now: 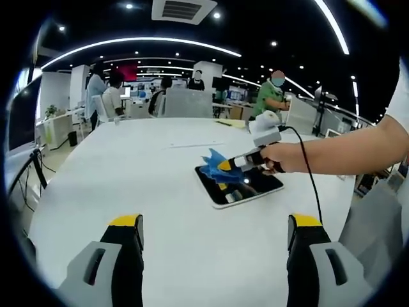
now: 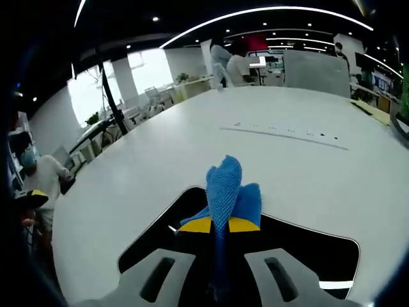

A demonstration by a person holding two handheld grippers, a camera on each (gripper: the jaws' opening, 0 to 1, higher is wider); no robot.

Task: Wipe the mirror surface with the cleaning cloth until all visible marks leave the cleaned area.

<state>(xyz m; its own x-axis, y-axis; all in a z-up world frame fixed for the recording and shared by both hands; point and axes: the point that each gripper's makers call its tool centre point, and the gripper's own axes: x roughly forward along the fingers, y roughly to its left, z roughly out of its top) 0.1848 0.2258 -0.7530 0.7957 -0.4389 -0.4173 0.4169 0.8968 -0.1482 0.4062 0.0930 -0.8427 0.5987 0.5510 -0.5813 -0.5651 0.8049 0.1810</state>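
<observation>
The right gripper (image 2: 219, 225) is pinching the soft, light blue cleaning cloth (image 2: 227, 185) over the fragile mirror (image 1: 238, 186) lying on the white tabletop (image 1: 160, 192), while the left gripper (image 1: 214, 236) is hovering wide open.

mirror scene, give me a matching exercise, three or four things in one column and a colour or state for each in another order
Things:
1. cleaning cloth
2. mirror
3. left gripper
4. right gripper

States:
A. open, holding nothing
B. blue, bunched up
C. lying flat on the white table
D. shut on the cloth, over the mirror

Pairs: 1-B, 2-C, 3-A, 4-D
</observation>
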